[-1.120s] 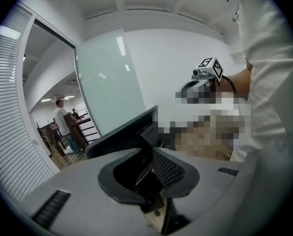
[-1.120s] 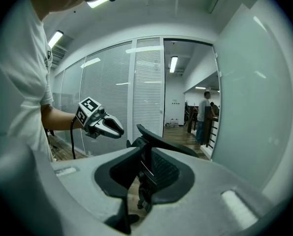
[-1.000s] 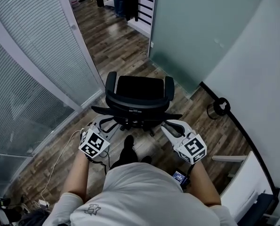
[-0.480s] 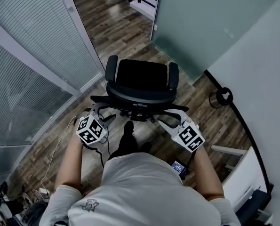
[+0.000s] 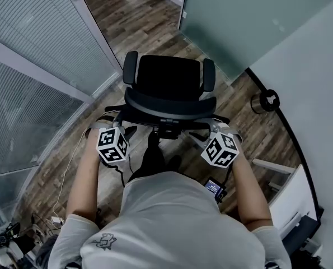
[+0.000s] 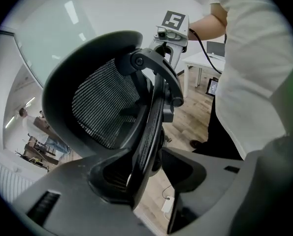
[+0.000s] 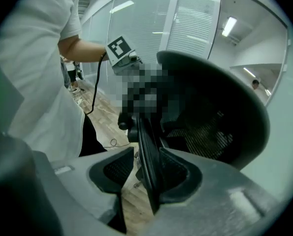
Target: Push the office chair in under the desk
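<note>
Head view: the office chair (image 5: 169,86) stands on the wood floor just ahead of the person, well apart from the white worktop (image 5: 289,200) at lower right. The left gripper (image 5: 113,119) and right gripper (image 5: 215,126) each straddle the backrest rim (image 6: 153,127), their fingers wide, having just been opening, and not clamped. The risk, I judge: pushed this loosely, the rim could slip out, or the chair could swivel off course

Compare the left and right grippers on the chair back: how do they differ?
The left gripper straddles the chair back at its left edge, the right gripper at its right edge. That edge sits by the left gripper's left jaw, the right gripper's right jaw. Shared: jaws have just been opening, the edge between them, unclamped.
</note>
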{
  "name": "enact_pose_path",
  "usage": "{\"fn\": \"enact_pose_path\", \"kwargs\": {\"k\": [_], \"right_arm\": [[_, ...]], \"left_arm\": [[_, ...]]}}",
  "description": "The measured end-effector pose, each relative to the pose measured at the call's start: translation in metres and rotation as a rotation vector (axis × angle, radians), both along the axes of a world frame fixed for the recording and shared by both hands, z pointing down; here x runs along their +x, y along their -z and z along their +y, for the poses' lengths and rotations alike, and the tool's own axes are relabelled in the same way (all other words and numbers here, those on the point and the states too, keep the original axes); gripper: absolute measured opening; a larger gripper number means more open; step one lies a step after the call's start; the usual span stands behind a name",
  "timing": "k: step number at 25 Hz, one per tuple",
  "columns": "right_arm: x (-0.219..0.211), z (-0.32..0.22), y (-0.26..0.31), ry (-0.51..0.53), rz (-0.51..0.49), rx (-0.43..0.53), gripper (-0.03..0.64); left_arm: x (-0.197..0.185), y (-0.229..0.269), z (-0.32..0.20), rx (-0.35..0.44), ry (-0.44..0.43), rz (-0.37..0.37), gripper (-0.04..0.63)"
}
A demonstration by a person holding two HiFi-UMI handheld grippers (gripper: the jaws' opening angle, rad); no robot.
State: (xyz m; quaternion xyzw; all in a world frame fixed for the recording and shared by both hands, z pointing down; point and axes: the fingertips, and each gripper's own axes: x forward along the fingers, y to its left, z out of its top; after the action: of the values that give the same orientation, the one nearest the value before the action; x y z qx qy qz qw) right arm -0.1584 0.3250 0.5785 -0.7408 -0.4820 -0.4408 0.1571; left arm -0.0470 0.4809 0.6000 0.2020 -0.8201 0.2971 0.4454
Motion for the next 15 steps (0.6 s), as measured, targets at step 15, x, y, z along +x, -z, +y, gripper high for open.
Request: {"fn": "enact_pose_path", "kwargs": {"k": [15], "right_arm": [[-0.013, -0.003, -0.044, 0.093, -0.163, 0.133, 0.106]], "left_arm": [[-0.009, -0.029, 0.008, -0.063, -0.048, 0.096, 0.137]]}}
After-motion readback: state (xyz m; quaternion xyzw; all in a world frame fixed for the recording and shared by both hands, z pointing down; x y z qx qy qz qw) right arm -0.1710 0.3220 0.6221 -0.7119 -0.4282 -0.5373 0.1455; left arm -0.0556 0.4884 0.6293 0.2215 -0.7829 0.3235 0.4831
